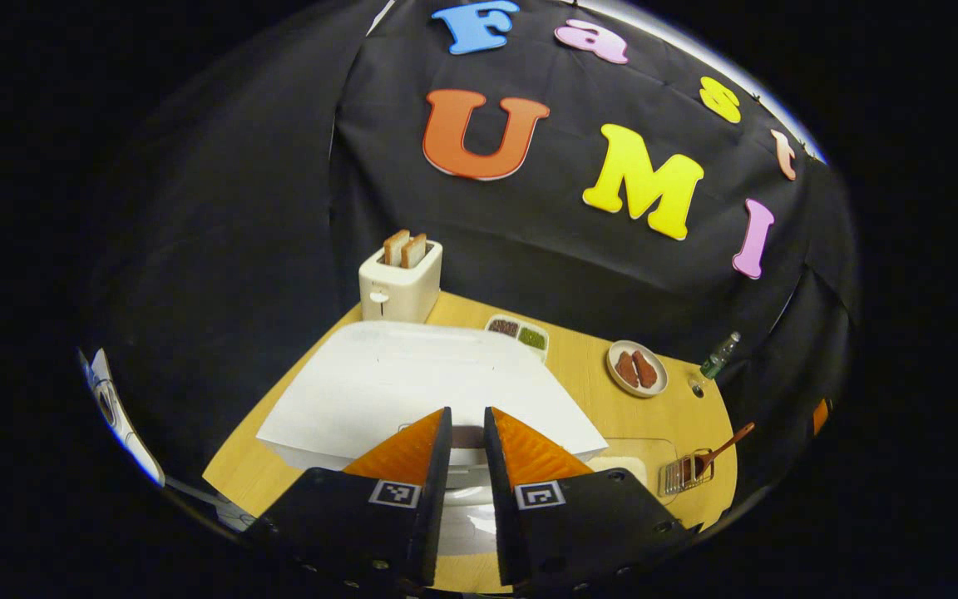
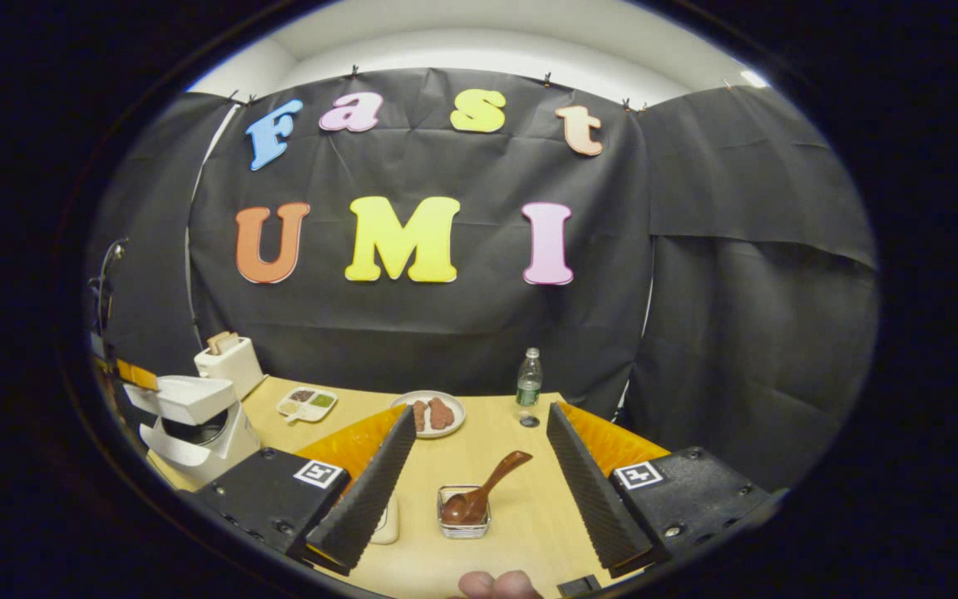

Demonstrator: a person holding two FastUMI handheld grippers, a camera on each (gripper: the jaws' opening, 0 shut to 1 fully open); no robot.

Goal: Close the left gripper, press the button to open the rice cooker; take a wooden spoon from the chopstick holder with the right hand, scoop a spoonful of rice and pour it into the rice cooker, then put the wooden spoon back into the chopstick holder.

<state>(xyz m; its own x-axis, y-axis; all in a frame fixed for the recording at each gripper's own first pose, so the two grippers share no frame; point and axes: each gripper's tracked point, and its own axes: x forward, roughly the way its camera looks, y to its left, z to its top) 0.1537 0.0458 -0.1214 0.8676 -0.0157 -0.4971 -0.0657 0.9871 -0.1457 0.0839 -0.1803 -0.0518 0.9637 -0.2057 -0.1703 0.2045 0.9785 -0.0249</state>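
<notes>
The white rice cooker (image 1: 412,383) sits right below my left gripper (image 1: 467,412). Its fingers stand almost together with a thin slit between them, tips over a dark button (image 1: 468,437) at the lid's front. In the right gripper view the rice cooker (image 2: 196,449) shows at the left, its lid (image 2: 184,398) lifted slightly above a dark gap. The wooden spoon (image 2: 487,487) leans in the small chopstick holder (image 2: 464,524) on the table. My right gripper (image 2: 481,409) hangs open above and short of it, holding nothing. The spoon (image 1: 724,449) and holder (image 1: 685,474) also appear at the right.
A toaster (image 1: 400,283) with bread stands behind the cooker. A two-part sauce dish (image 1: 519,333), a plate of meat (image 1: 637,368), a bottle (image 1: 720,355) and its cap (image 1: 696,388) sit along the back. A clear container (image 1: 637,462) lies by the holder. A fingertip (image 2: 496,584) shows at the bottom.
</notes>
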